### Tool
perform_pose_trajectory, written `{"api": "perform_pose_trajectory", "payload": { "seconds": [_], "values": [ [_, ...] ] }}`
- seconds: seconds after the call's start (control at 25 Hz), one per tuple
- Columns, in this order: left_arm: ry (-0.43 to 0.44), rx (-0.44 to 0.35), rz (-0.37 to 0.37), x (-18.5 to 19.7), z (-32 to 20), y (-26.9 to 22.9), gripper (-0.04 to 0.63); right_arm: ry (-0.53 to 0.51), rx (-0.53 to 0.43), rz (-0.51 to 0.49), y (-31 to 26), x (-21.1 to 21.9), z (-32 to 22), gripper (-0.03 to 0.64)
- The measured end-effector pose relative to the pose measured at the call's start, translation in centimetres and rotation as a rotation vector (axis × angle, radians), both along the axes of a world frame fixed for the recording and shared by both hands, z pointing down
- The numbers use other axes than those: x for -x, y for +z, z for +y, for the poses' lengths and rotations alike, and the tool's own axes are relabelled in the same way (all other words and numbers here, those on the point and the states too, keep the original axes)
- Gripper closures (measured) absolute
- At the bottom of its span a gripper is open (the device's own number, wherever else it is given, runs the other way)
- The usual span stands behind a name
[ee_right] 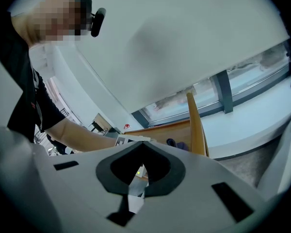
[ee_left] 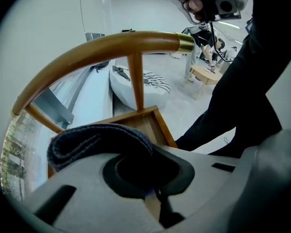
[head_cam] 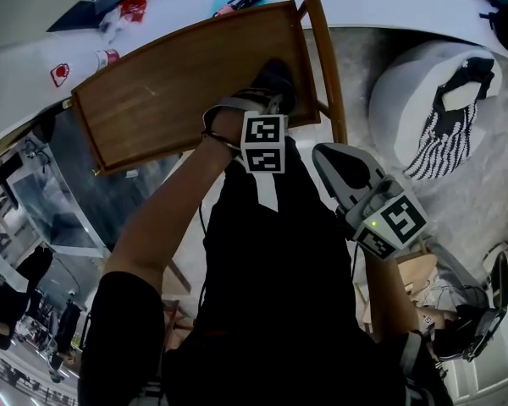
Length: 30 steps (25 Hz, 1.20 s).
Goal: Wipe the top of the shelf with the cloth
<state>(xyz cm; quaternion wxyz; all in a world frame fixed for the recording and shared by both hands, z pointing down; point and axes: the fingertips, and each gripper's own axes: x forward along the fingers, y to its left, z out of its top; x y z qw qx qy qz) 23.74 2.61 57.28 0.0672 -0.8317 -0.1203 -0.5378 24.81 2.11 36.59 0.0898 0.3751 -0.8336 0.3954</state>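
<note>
The brown wooden shelf top (head_cam: pixel 169 87) fills the upper middle of the head view. My left gripper (head_cam: pixel 267 100) is at the top's right edge, shut on a dark blue-grey cloth (head_cam: pixel 275 79) that lies on the wood. In the left gripper view the folded cloth (ee_left: pixel 97 142) bulges out of the left gripper (ee_left: pixel 136 152), with the shelf top (ee_left: pixel 145 123) just beyond. My right gripper (head_cam: pixel 322 153) hangs off to the right of the shelf, shut and holding nothing. The right gripper view shows the right gripper (ee_right: pixel 140 147), the shelf top (ee_right: pixel 169 132) and the cloth (ee_right: pixel 178 143).
A curved wooden rail (head_cam: pixel 322 57) arcs over the shelf's right side. A white pouf with a striped cloth (head_cam: pixel 436 100) sits on the floor to the right. A white ledge (head_cam: pixel 34 66) behind carries small items, among them a red-capped one (head_cam: pixel 106 57). Window glass lies at left.
</note>
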Motion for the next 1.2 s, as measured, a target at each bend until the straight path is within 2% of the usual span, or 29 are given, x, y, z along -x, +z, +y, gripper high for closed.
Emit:
{"api": "perform_pose_trajectory", "payload": {
  "seconds": [0.4,0.52,0.76,1.2],
  "values": [
    [-0.053,0.026,0.035,-1.5,0.3,-0.6,0.560,0.007,-0.034,0.025,-1.4,-0.1,-0.3,0.614],
    [-0.093,0.023,0.069,-1.1,-0.5,-2.1,0.560,0.006,-0.054,0.030,-2.2,0.3,-0.7,0.614],
    [-0.231,0.057,0.235,1.1,-2.6,-9.5,0.560,-0.002,-0.119,0.043,-4.9,1.3,-2.6,0.614],
    [-0.534,-0.064,0.500,10.0,-7.1,-23.8,0.560,-0.073,-0.253,0.046,-10.7,6.6,-5.3,0.614]
  ]
}}
